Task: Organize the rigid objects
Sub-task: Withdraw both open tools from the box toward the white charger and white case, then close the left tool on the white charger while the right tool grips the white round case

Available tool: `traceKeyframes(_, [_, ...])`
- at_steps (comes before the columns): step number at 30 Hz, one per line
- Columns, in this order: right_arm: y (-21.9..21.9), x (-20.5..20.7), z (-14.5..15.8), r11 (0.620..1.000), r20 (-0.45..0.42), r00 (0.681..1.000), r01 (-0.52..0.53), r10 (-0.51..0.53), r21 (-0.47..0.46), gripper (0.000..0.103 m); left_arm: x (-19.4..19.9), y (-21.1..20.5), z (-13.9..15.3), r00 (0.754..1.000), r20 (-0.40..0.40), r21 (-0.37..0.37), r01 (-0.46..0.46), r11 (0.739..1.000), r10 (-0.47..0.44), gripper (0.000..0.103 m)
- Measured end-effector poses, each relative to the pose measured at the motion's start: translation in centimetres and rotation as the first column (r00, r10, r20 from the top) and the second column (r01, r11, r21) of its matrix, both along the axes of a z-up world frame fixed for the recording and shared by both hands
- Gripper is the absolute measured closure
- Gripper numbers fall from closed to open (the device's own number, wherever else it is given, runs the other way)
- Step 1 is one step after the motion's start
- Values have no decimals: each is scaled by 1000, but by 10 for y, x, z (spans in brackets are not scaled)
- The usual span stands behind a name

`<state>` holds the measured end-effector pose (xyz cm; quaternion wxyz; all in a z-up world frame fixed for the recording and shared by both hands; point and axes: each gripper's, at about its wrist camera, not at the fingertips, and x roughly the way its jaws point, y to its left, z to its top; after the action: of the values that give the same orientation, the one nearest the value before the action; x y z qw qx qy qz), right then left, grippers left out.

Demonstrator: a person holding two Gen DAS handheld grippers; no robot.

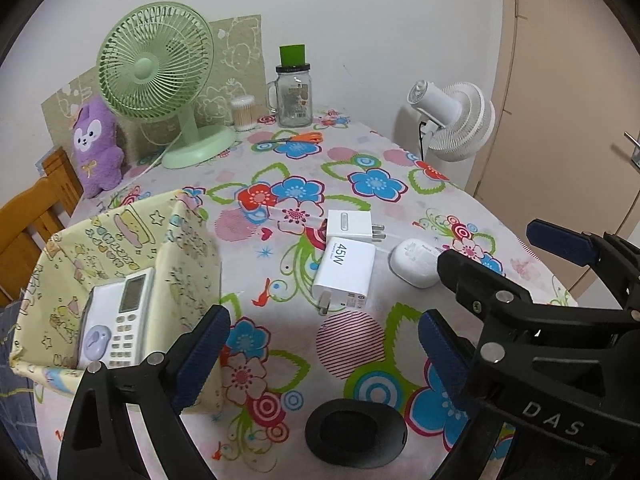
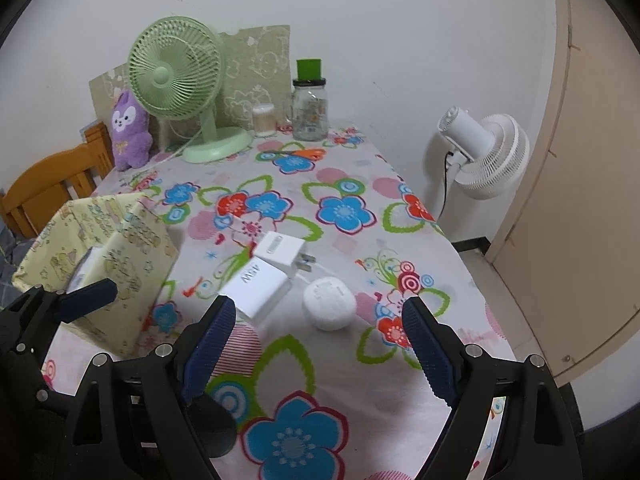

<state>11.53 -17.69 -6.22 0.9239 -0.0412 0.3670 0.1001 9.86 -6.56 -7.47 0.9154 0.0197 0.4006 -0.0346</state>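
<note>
A yellow fabric box stands at the table's left; it holds a white remote and a lilac earbud case. Two white chargers lie mid-table: a 45W one and a smaller one behind it. A white earbud case lies to their right, and a black oval case near the front. My left gripper is open and empty above the cloth between box and chargers. My right gripper is open and empty, just short of the white earbud case and 45W charger.
At the table's back stand a green fan, a purple plush, a cotton swab tub, a glass jar and orange scissors. A white floor fan is right of the table, a wooden chair left.
</note>
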Motion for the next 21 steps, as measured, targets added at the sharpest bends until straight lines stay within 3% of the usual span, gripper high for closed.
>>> traceKeyframes(11, [-14,17,-21,1000,-23,1000,21,-21,-2,16,9,-10,-12,999,12,52,-51,997,50,6])
traceKeyframes(21, [-21,24,-28,999,-14,1000,14,-14,-42,16,16,-26,-19,1000,-6,52,-8,999,8,5])
